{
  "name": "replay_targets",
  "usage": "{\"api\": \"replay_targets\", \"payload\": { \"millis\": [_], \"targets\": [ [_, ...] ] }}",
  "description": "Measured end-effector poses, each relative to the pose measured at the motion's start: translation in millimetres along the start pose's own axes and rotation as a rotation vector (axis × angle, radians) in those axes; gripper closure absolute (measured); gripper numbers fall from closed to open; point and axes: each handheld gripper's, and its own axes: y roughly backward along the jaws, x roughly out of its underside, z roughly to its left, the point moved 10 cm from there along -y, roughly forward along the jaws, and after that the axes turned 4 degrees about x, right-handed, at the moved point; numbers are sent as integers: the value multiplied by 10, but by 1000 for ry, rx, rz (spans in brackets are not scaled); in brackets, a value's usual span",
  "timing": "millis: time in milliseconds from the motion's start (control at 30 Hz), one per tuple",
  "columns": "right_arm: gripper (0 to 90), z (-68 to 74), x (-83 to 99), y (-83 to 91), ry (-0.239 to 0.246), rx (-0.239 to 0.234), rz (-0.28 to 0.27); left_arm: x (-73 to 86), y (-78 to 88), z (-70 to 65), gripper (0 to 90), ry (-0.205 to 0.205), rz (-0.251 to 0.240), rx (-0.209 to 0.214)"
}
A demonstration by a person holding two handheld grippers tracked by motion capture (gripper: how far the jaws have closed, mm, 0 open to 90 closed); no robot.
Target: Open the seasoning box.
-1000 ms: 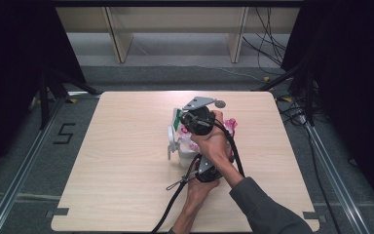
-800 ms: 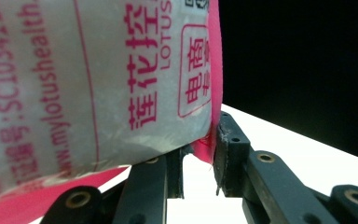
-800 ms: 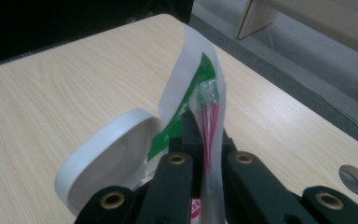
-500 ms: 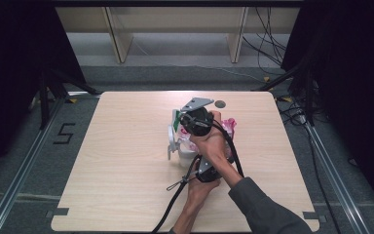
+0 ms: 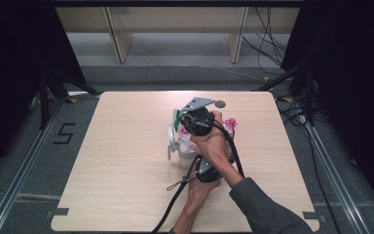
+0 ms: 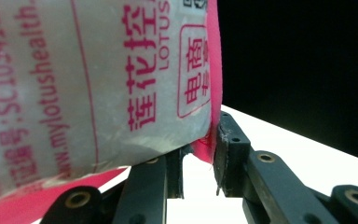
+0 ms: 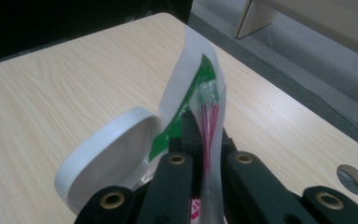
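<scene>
Pouch (image 6: 93, 84) of translucent plastic with pink print is held above the middle of the desk (image 5: 112, 185), shared between two grippers. At the near end, the left gripper (image 6: 198, 154) is clamped on the pink lower corner, only a thin sliver of film being caught between the jaws; a slip could be caused there by any sideways pull. Just beyond, a white lidded container (image 7: 107, 156) is seen beside the pouch, with its round lid tipped up; it could be knocked over if the pouch swings. Farther off, the right gripper (image 7: 209, 158) is closed on the pouch's upper edge, where the film is bunched and could be torn if the hands are drawn apart.
</scene>
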Motion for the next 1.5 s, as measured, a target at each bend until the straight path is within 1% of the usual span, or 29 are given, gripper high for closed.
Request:
{"api": "replay_targets", "payload": {
  "millis": [67,100,200,267,300,333,367,433,500,633,700,733,767,833,867,933,967,1000,1033,1100,1133,1200,1233,1267,1333,1367,1400,1467,1500],
  "targets": [
    [900,10,9,0,-3,-3,11,0,6,0,747,-1,0,5],
    [900,8,-7,6,7,-5,5,-2,10,7,749,0,1,1],
    [900,-2,-17,14,7,-8,-3,-2,10,3,749,0,2,3],
    [900,7,-5,20,-9,-5,7,-1,4,2,748,-2,0,-1],
    [900,-1,-4,20,3,-12,5,2,6,2,748,-2,5,2],
    [900,-9,-11,18,2,-8,-1,5,18,-7,748,-1,11,13],
    [900,-8,-11,18,2,-8,-1,5,18,-7,748,-1,11,13],
    [900,-9,-7,22,3,-7,5,1,4,3,748,-2,3,0],
    [900,-12,-11,18,2,-6,-1,6,22,-10,748,-3,12,16],
    [900,-3,-2,5,11,-1,-3,2,4,2,749,1,2,2],
    [900,1,-4,7,4,1,-2,-2,6,4,748,1,0,1],
    [900,6,-9,15,-11,-6,-2,-4,10,6,749,1,0,1],
    [900,-2,-14,9,5,-8,-6,1,20,4,749,1,6,8],
    [900,11,2,-3,-1,-1,5,-3,5,5,748,4,-2,0],
    [900,18,2,-15,10,0,2,-4,9,4,747,3,-2,2],
    [900,19,3,-4,10,-6,10,-5,13,6,748,1,-1,1],
    [900,12,-11,-1,-2,-3,0,-5,21,-3,748,3,4,4],
    [900,1,-28,15,8,-8,-7,-8,31,-16,748,5,7,16],
    [900,-1,-19,14,6,0,-5,-13,18,-13,748,5,-1,10],
    [900,14,-1,-2,13,0,3,-6,2,-16,748,5,-3,1],
    [900,13,14,-25,36,-1,7,-4,-1,-11,748,4,-4,-2],
    [900,13,11,-24,28,-2,5,-5,5,-7,748,1,-2,1],
    [900,32,10,-2,-19,-10,13,-6,6,2,749,-1,-4,-2],
    [900,13,-6,-5,-11,-6,-1,-6,8,3,749,1,-2,0],
    [900,8,-1,-1,-16,-12,8,-12,4,-9,749,9,-7,2],
    [900,-2,-13,-21,13,-4,-4,-12,4,-9,748,9,-7,2],
    [900,7,-2,-15,6,-2,11,-15,4,-12,748,11,-10,1],
    [900,29,10,-30,6,-1,17,-14,5,-10,748,16,-8,2],
    [900,30,15,-31,10,-3,21,-13,1,4,748,6,-12,-8]
  ]
}}
